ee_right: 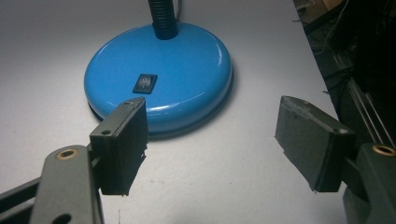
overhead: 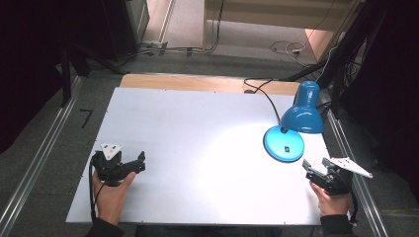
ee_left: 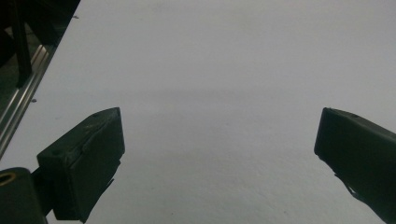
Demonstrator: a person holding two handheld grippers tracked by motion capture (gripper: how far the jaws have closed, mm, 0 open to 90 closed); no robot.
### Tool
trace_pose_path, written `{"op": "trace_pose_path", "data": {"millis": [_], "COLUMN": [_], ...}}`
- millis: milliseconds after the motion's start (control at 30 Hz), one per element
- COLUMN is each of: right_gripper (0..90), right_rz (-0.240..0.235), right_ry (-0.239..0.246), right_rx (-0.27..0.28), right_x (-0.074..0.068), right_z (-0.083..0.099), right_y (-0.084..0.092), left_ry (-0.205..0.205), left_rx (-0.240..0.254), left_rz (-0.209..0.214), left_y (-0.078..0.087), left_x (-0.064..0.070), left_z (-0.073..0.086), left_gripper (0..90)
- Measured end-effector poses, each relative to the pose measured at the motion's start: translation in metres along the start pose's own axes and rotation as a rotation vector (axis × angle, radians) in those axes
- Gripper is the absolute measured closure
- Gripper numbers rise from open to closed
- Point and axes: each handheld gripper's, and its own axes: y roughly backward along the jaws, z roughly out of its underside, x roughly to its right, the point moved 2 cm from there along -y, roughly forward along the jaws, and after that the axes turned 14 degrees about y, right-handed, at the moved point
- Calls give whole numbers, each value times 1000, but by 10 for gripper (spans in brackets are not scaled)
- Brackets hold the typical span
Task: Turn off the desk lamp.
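A blue desk lamp point(overhead: 302, 108) stands at the right of the white table top point(overhead: 197, 128), lit and casting a bright patch on the board. Its round base point(overhead: 283, 143) carries a small black rocker switch point(ee_right: 144, 84) and a black ribbed neck point(ee_right: 162, 16). My right gripper point(overhead: 313, 171) hovers just in front of the base, open, with the base point(ee_right: 159, 77) seen between and beyond its jaws point(ee_right: 212, 140). My left gripper point(overhead: 136, 162) is held over the bare board at the near left, open with nothing between its fingers point(ee_left: 219, 144).
The lamp's black cord point(overhead: 264, 94) runs from the base to the table's far edge. A wooden strip point(overhead: 197, 81) borders the far side. Metal rails point(overhead: 29, 168) flank the table on the left and right point(overhead: 356, 168). Cables lie on the floor beyond.
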Motion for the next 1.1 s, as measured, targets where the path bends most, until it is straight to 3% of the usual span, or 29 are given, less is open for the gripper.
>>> {"op": "trace_pose_path", "data": {"millis": [133, 333, 700, 933, 1100], "right_gripper": [240, 240, 241, 222, 233], "right_rz": [-4, -22, -31, -42, -34], "right_ry": [2, -11, 41, 28, 46], "right_rx": [3, 6, 11, 16, 23], "right_x": [-2, -5, -12, -11, -13], "right_z": [-2, -5, -10, -13, -14], "right_y": [0, -6, -20, -24, -25], "left_ry": [25, 26, 41, 42, 46], "left_rx": [-11, -8, -3, -4, -5], "left_rz": [-2, 0, 5, 7, 7], "left_y": [-2, -3, -4, -3, -4], "left_x": [-5, -3, -5, -4, -5], "left_z": [0, 0, 0, 0, 0], "left_gripper": [23, 23, 23, 23, 23]}}
